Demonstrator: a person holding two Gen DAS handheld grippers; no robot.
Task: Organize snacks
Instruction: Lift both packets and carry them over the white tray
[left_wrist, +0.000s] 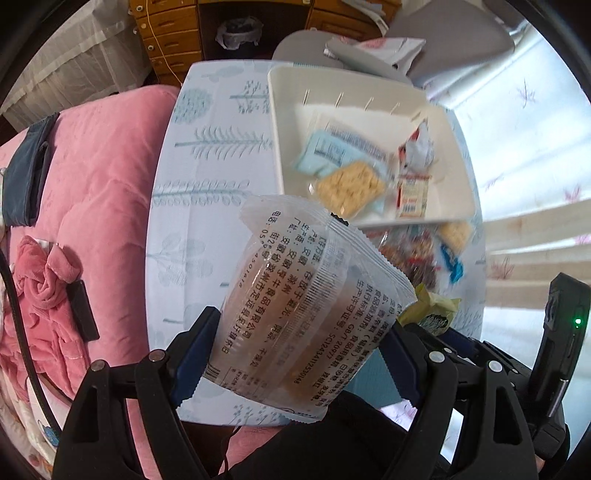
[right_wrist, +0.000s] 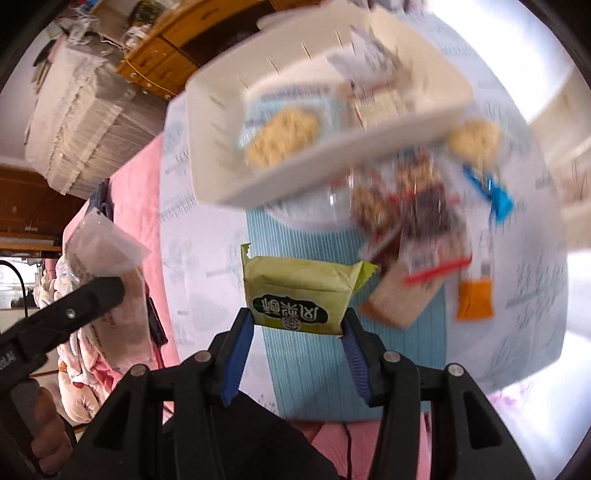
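Between the left fingers (left_wrist: 295, 354) sits a clear pack (left_wrist: 295, 306) with printed text and a brownish snack inside; the two blue pads press its sides, so the fingers are closed on it about as wide as the pack. Between the right fingers (right_wrist: 297, 328) a green pack (right_wrist: 299, 291) is clamped by its lower edge, and it stands up from the pads. Both packs are lifted above the tabletop (left_wrist: 207, 177).

Ahead of both fingers, a little beyond their tips, stands the white tray (left_wrist: 458, 173). It already holds a cracker pack (left_wrist: 349, 186), a pale blue pack (left_wrist: 325, 153) and a red-white pack (left_wrist: 415, 147). In front of the tray, closer to the fingers, some loose snacks (right_wrist: 413, 210) and an orange pack (right_wrist: 474, 299) lie on the tabletop.

I judge the step in hand is the carrying of two packs to the tray. The next move calls for bringing each pack over the tray rim and opening the fingers only there, one after the other. The right view is blurred, so fine details there are uncertain.
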